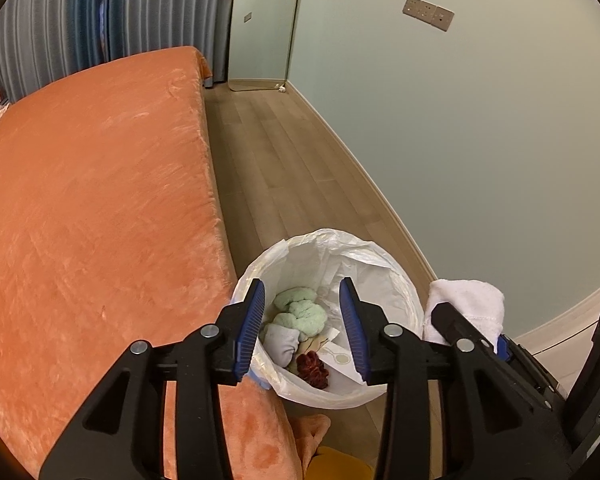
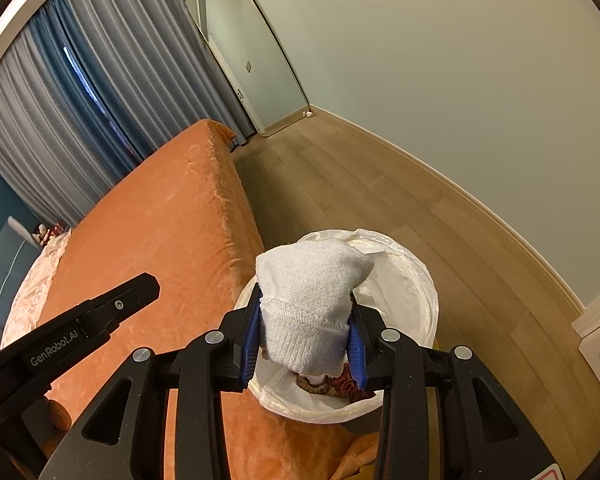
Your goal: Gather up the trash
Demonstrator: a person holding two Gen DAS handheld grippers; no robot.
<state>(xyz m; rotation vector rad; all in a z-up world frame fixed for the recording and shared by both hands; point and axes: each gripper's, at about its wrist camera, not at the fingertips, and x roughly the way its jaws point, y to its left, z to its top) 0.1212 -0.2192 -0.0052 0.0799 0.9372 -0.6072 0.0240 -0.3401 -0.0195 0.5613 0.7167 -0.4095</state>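
The white sock (image 2: 308, 312) is pinched between the fingers (image 2: 252, 332) of the right gripper (image 2: 306, 340), cuff end toward the camera and toe end pointing forward and away, so its long axis runs along the fingers. It hangs directly over the open mouth of the trash bin (image 2: 420, 292), which stands on the floor (image 2: 380, 184) just beside the edge of the orange bed (image 2: 160, 208). Seen from the left wrist view, the same sock (image 1: 466, 306) sits above the bin's right rim (image 1: 404, 280), so the drop looks to me close to lined up, perhaps needing a slight shift toward the bin's middle.

The left gripper (image 1: 302, 328) holds nothing; its fingers (image 1: 252, 320) stand wide apart above the bin, framing what lies inside: a pale green fuzzy bundle (image 1: 302, 312), a grey sock (image 1: 282, 342), a dark red scrunchie-like thing (image 1: 312, 366) and a scrap of paper (image 1: 342, 360). The right gripper is the one placed to let go; the left is merely nearby.

In the right wrist view the sock covers most of the bin's contents, and the sock's underside cannot be seen. Whether the plastic liner (image 1: 332, 256) is snug on the rim all round is hard to tell.
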